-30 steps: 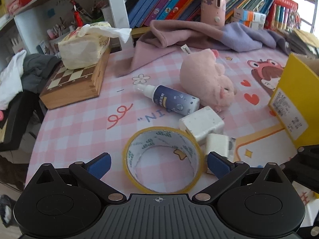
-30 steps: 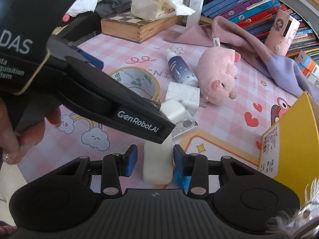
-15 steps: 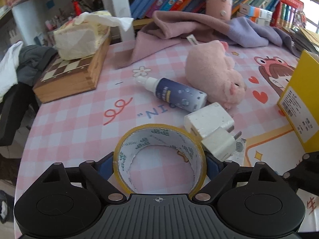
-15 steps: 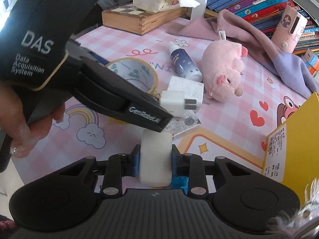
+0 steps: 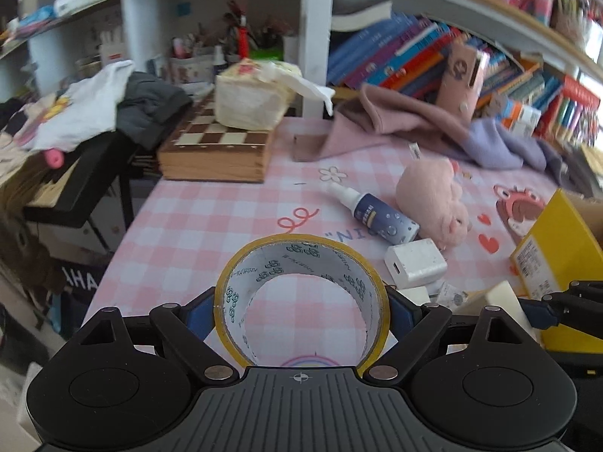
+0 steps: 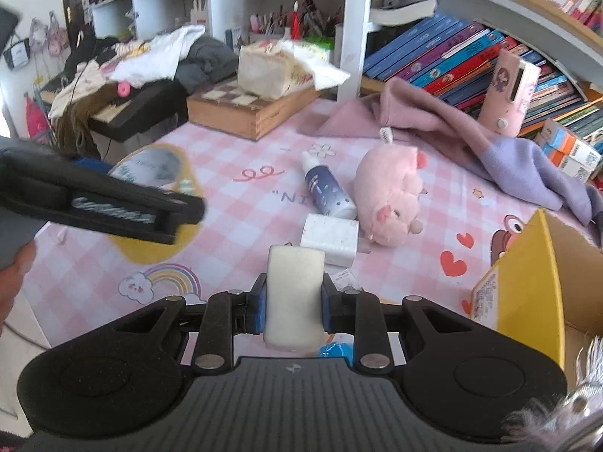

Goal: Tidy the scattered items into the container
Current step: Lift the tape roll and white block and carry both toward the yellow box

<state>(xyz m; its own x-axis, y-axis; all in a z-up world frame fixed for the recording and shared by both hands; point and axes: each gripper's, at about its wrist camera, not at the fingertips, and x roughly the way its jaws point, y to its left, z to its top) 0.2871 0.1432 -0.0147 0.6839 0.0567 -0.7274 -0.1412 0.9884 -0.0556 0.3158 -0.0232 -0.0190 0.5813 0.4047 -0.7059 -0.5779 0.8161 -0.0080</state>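
Now: left gripper (image 5: 301, 314) clamped across tape roll (image 5: 301, 293), lifted off tablecloth | right gripper (image 6: 294, 301) clamped on white eraser block (image 6: 294, 293) | yellow cardboard box (image 6: 527, 286) to right, near.

Left claw (image 5: 301, 314): black plastic body, ribbed centre panel at 6 o'clock with small crosshair mark, round discs at 5 and 7 o'clock, silver screws on linkage arms, blue pads. Right claw (image 6: 294, 299): same black build, blue pads, silver screws. White lettering on left claw's side, blurred.
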